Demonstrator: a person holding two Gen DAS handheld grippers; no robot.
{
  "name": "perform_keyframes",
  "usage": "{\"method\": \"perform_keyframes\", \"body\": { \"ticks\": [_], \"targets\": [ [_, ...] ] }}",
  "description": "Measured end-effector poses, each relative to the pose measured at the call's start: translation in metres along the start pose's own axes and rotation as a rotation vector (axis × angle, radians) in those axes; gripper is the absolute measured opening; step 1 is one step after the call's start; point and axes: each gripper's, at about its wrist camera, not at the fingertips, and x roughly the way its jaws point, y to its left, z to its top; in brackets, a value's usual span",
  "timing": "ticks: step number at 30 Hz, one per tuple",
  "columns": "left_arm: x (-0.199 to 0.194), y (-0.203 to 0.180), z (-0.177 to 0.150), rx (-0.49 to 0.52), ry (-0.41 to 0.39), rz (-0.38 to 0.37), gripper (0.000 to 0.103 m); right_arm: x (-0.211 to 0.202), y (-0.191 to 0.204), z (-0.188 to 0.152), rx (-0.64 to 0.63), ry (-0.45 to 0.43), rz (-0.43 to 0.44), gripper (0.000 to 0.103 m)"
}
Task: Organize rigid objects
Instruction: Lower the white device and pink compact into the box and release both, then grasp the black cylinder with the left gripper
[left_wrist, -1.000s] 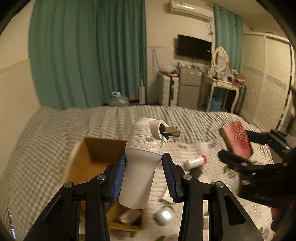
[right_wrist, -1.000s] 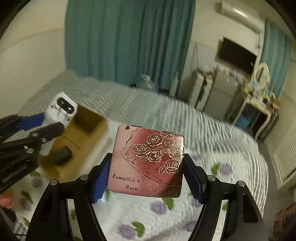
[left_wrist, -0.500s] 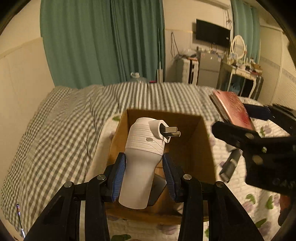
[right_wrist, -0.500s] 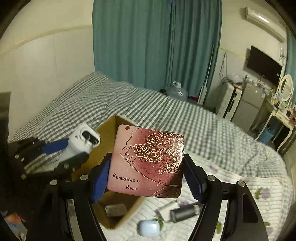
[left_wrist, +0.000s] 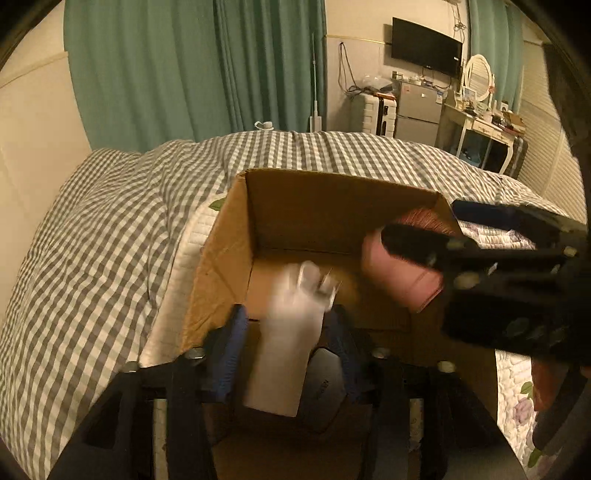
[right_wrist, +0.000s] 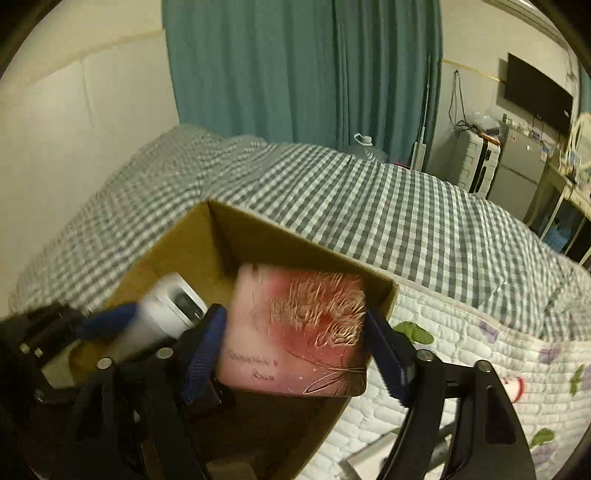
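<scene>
Item: cardboard box, open-topped, set on the bed over a gingham cover; it receives both held things.

Item: white plug adapter, motion-blurred, long axis running forward along the fingers, prongs leading toward the far wall of the box. It sits between the blue pads of the left gripper; the blur leaves it unclear whether the pads clamp it or have let go. It hangs over the box's near-left interior, above a dark grey object on the box floor.

Item: pink rose-printed case, flat, broad face up, clamped edge to edge in the right gripper, over the box's right half, beside the adapter.

Judgement: both things lie above the opening; the drop is straight down, left nearer the floor.
</scene>
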Motion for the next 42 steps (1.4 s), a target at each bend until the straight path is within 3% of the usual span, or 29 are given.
{"method": "perform_keyframes", "body": {
  "ticks": [1, 9, 16, 21, 31, 34, 42],
  "targets": [
    [0.001, 0.000, 0.000, 0.001, 0.001, 0.001, 0.063, -0.006, -0.004, 0.001, 0.016, -0.023, -0.003, 0.096],
    [-0.026, -0.016, 0.009, -0.013, -0.018, 0.004, 0.068, -0.065, -0.038, 0.006, 0.037, -0.070, -0.097, 0.098],
    [-0.069, -0.068, 0.018, 0.032, -0.093, -0.035, 0.073, -0.130, -0.089, -0.011, 0.024, -0.100, -0.231, 0.103],
    [-0.075, -0.120, 0.012, 0.059, -0.109, -0.051, 0.075, -0.152, -0.124, -0.037, 0.032, -0.073, -0.296, 0.103],
    [-0.019, -0.207, -0.015, 0.159, -0.010, -0.110, 0.075, -0.133, -0.190, -0.092, 0.101, 0.023, -0.333, 0.103],
    [0.001, -0.224, -0.023, 0.196, 0.014, -0.103, 0.075, -0.124, -0.209, -0.106, 0.102, 0.039, -0.388, 0.103],
    [0.066, -0.260, -0.030, 0.280, 0.086, -0.105, 0.075, -0.092, -0.247, -0.125, 0.122, 0.122, -0.324, 0.103]
  ]
}}
